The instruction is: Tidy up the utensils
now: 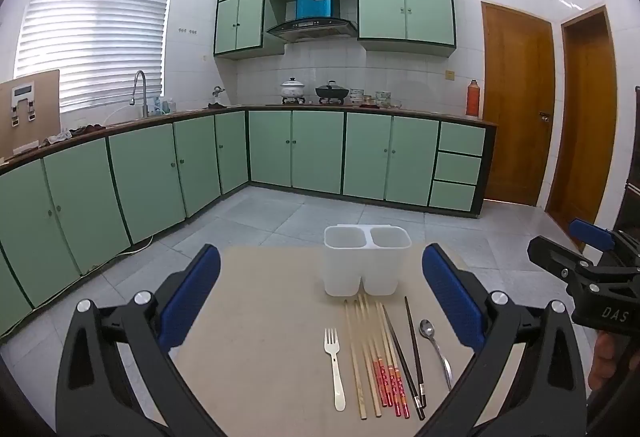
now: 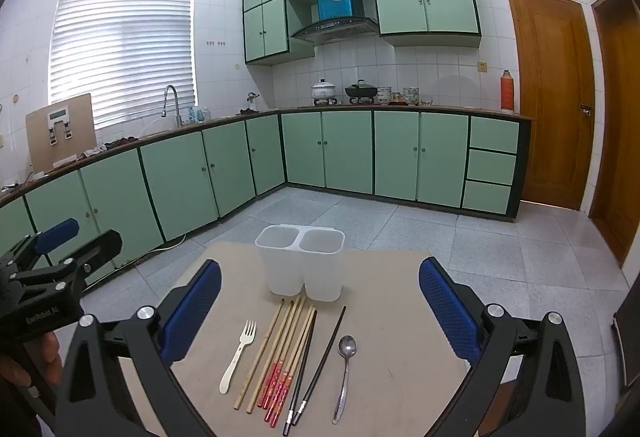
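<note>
A white two-compartment utensil holder [image 1: 366, 261] [image 2: 302, 263] stands empty at the far edge of a beige table [image 1: 264, 317] [image 2: 392, 317]. In front of it lie a white fork [image 1: 334, 367] [image 2: 239, 355], several wooden and red-handled chopsticks [image 1: 378, 357] [image 2: 280, 353], two black chopsticks [image 1: 412, 353] [image 2: 316, 361] and a metal spoon [image 1: 434, 347] [image 2: 345, 369]. My left gripper [image 1: 320, 293] is open and empty above the table's near side. My right gripper [image 2: 320, 301] is open and empty, hovering beside it; it also shows in the left wrist view [image 1: 580, 257].
The table stands on a grey tiled floor [image 2: 500, 245]. Green cabinets [image 1: 160, 165] with a sink [image 1: 140, 93] and pots on the counter line the far walls. Wooden doors [image 1: 520, 105] are at the right.
</note>
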Demonstrator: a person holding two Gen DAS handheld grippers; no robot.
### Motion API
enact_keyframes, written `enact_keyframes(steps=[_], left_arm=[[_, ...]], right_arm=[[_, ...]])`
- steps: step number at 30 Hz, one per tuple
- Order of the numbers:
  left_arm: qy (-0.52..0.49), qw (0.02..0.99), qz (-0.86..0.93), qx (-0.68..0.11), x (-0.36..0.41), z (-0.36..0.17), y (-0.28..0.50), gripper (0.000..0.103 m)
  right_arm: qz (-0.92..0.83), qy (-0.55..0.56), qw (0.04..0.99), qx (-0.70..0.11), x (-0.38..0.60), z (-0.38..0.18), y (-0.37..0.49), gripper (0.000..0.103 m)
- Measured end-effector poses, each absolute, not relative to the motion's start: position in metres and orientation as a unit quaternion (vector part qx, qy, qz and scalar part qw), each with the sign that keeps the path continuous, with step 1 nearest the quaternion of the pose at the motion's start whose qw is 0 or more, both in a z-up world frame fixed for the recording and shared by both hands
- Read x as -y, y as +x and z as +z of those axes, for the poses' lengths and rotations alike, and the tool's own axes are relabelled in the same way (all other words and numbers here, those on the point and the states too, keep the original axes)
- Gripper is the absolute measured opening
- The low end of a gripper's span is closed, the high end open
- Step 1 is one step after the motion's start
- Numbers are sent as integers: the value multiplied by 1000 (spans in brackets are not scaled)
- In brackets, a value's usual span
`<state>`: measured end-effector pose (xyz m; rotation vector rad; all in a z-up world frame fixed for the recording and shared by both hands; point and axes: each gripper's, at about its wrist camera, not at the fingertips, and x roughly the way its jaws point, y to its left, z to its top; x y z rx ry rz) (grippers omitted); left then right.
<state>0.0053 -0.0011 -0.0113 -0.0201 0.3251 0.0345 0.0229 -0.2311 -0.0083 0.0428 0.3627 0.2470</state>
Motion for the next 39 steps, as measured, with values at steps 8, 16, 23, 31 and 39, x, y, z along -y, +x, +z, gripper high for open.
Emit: enact_keyframes(steps=[8, 16, 23, 31, 39], left_arm=[[-9, 987, 17, -162, 4, -9, 5, 98], [-8, 987, 17, -161, 5, -4, 3, 98], [-8, 987, 18, -162, 4, -3, 3, 98], [-8, 987, 18, -161, 2, -2, 3, 98], [-8, 987, 18, -162, 1, -1, 2, 98]], right_arm=[[122, 21, 976, -180, 231, -8, 23, 97], [123, 20, 976, -180, 231, -8, 23, 97], [123, 21, 976, -181, 231, -8, 24, 97], [123, 20, 976, -181, 232, -8, 23, 97], [122, 20, 976, -181, 232, -8, 24, 97]])
